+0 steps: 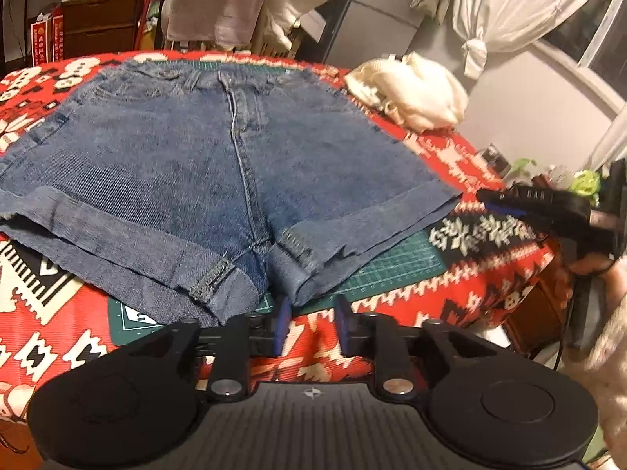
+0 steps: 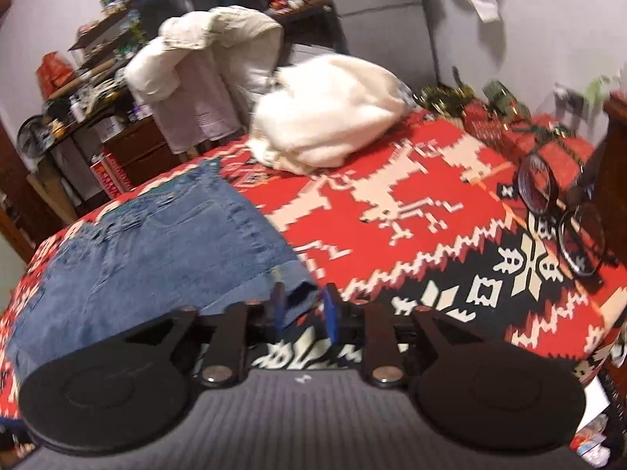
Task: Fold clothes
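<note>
Two matching black handheld grippers with blue-padded fingers

The left gripper (image 1: 310, 323) and the right gripper (image 2: 303, 315) each have slim black fingers (image 1: 283, 323) faced with blue pads, black linkage arms pinned by silver round screws, two large black discs at the sides, and a grey ribbed body bearing a small white mark.

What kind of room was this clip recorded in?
Most likely a cluttered bedroom or living room at home. Blue denim shorts lie on a red patterned woven cloth, a white tied-back curtain hangs by a window, and a dark wooden chest of drawers stands behind.
</note>
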